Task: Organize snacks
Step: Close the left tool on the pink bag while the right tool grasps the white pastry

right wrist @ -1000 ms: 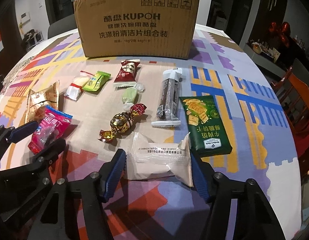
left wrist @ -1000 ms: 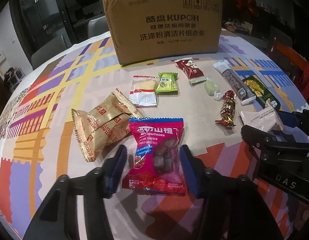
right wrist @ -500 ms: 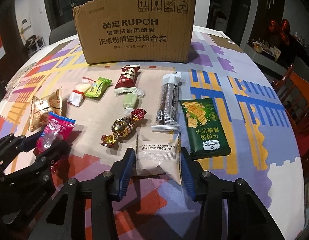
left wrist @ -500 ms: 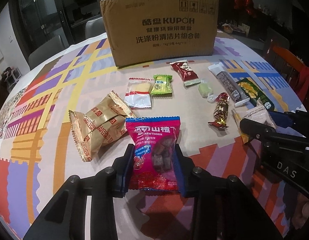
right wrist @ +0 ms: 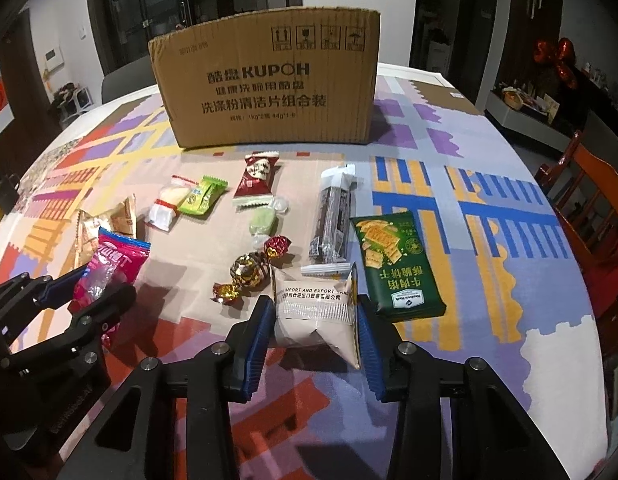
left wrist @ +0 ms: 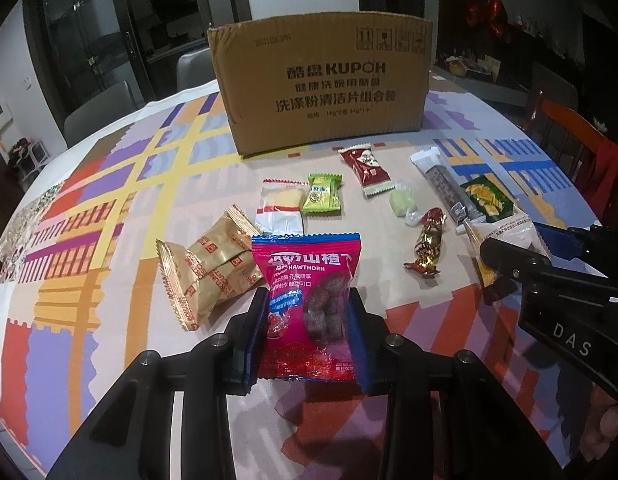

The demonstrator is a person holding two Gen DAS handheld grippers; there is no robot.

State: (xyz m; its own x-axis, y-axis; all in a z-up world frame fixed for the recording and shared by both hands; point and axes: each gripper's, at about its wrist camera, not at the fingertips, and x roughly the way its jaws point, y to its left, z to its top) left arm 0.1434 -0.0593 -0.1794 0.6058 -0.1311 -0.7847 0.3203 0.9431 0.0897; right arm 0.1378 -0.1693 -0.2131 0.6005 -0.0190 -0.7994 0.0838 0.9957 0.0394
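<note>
My left gripper (left wrist: 307, 312) is shut on a pink hawthorn snack bag (left wrist: 309, 280) and holds it lifted off the table. My right gripper (right wrist: 315, 316) is shut on a white and beige snack packet (right wrist: 315, 304), also raised. A brown cardboard box (left wrist: 321, 84) stands at the back of the table; it also shows in the right wrist view (right wrist: 269, 80). The other snacks lie between the grippers and the box: a gold packet (left wrist: 205, 272), a green cracker bag (right wrist: 397, 264), a dark bar (right wrist: 333, 220) and a foil candy (right wrist: 249, 270).
A white-and-yellow packet (left wrist: 279, 206), a small green packet (left wrist: 323, 198), a red packet (left wrist: 367, 170) and a pale green candy (left wrist: 403, 204) lie in a row before the box. An orange chair (right wrist: 589, 200) stands at the right of the round table (right wrist: 509, 160).
Both grippers closed on their packets, the left on the pink bag and the right on the white packet, and both have lifted them off the table toward the box.
</note>
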